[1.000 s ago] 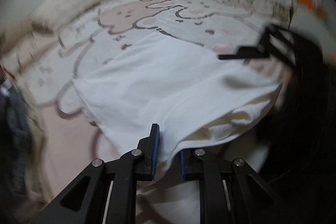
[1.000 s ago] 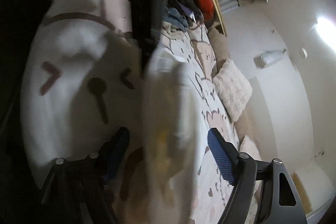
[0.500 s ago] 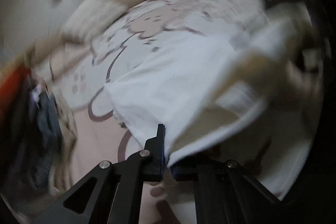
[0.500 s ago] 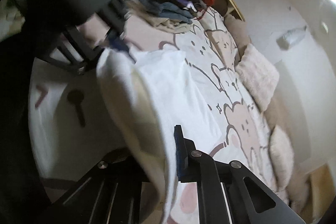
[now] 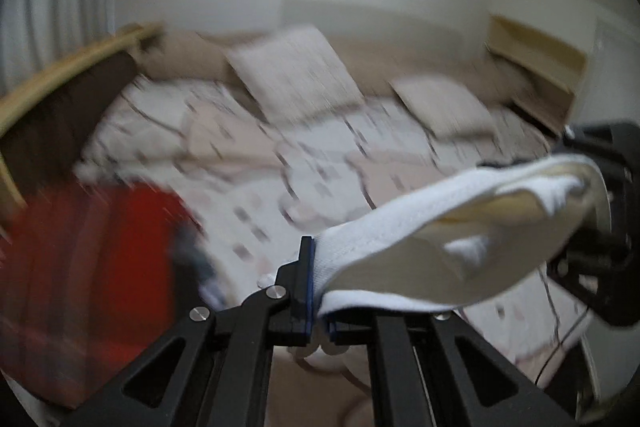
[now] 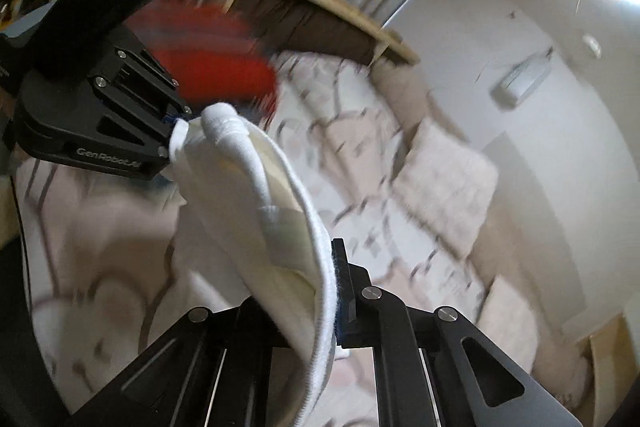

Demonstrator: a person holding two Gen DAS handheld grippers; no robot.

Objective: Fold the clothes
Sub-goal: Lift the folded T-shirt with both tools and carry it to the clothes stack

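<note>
A white garment (image 5: 440, 227) with a ribbed hem and cream inner side hangs stretched in the air between my two grippers, above the bed. My left gripper (image 5: 318, 307) is shut on one end of its hem. It also shows in the right wrist view (image 6: 172, 131), pinching the cloth. My right gripper (image 6: 320, 311) is shut on the other end of the garment (image 6: 248, 211); in the left wrist view it is the black body at the right edge (image 5: 608, 227).
Below lies a bed with a cartoon-print cover (image 5: 280, 155) and pale pillows (image 5: 296, 75) against the wall. A red cloth pile (image 5: 88, 267) sits at the left, beside a wooden bed frame (image 5: 60, 75). A wooden shelf (image 5: 536, 83) stands at the right.
Both grippers closed on the garment's edge and lifted it off the bed; both views swung up from the bedcover toward the pillows and wall.
</note>
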